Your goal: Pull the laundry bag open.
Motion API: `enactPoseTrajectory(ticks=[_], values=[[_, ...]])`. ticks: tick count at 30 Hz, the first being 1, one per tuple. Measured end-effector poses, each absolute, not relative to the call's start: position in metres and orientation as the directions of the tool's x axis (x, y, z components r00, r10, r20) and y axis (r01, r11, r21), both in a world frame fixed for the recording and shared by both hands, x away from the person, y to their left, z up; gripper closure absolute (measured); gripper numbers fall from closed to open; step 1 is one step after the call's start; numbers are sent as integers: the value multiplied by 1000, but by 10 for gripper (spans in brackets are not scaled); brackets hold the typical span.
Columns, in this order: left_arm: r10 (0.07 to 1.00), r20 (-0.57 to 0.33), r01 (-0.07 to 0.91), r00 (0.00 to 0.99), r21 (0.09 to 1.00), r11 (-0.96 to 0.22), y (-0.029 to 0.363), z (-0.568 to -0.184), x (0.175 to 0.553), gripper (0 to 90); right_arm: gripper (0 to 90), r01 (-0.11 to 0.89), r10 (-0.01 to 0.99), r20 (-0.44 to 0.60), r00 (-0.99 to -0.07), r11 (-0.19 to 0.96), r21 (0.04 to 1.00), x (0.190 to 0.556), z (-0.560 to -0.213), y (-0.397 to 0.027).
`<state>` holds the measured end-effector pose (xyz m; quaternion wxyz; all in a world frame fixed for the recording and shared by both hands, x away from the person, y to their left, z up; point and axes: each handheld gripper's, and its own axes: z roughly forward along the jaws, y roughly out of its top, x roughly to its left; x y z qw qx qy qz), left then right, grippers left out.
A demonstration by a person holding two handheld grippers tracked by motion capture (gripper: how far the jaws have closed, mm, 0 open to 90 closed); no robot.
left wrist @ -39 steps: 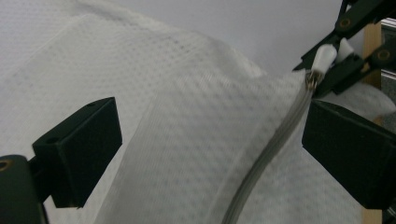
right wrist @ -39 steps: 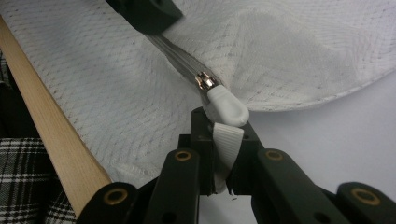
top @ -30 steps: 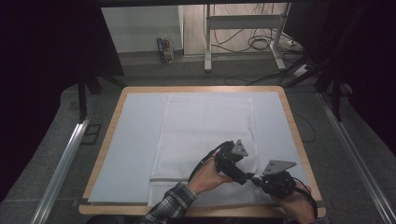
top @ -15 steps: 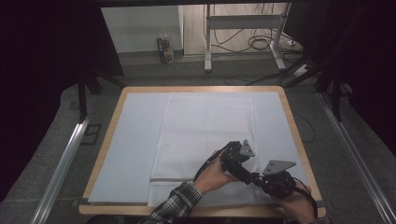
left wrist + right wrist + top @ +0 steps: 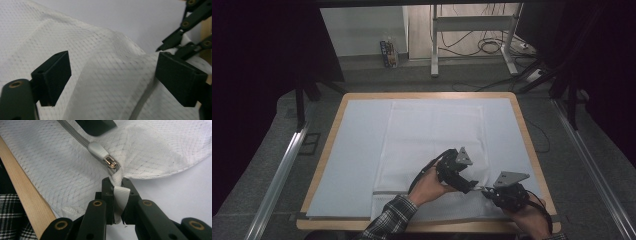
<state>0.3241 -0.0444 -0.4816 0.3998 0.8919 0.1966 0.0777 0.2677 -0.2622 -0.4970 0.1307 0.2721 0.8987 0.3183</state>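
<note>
A white mesh bag [image 5: 434,135] lies flat on the pale blue mat [image 5: 357,140], its grey zipper band [image 5: 392,192] running along the near edge. My right gripper [image 5: 117,187] is shut on the bag's white end tab [image 5: 121,195], just below the metal slider [image 5: 111,161] and its grey pull [image 5: 98,149]. In the high view that right gripper [image 5: 484,191] rests at the bag's near right corner. My left gripper [image 5: 472,188] sits close beside it. The left gripper [image 5: 112,77] is open astride a raised ridge of mesh [image 5: 100,50]; its jaws have just been closing.
The wooden table rim [image 5: 527,135] frames the mat and runs close along my right gripper [image 5: 22,187]. Metal rails [image 5: 277,175] flank the table. Beyond it are desk legs, cables and a small carton [image 5: 388,52]. A plaid sleeve [image 5: 387,220] enters from below.
My left gripper shifted a little right, then came back left beside the right gripper. The right gripper kept still with the tab in its jaws.
</note>
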Motion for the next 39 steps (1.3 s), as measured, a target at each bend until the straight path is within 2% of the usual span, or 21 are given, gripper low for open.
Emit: enactPoseTrajectory(ticks=[13,19,23,28,39], values=[[288,-193,331,938,749,-574,-33,-485,314,535,818,379,563,-99,-821,666,642,267,-497,-261],[246,-246,346,937,736,-581,-39,-492,315,674,818,368,559,-113,-822,672,643,266,-497,-260],[222,-263,345,939,728,-593,-42,-493,314,710,818,364,558,-122,-821,675,642,266,-497,-260],[208,-291,358,934,735,-576,-42,-492,312,693,818,356,555,-130,-822,678,643,265,-496,-259],[210,-329,388,921,721,-574,-45,-494,315,722,817,344,549,-144,-823,684,643,264,-496,-258]])
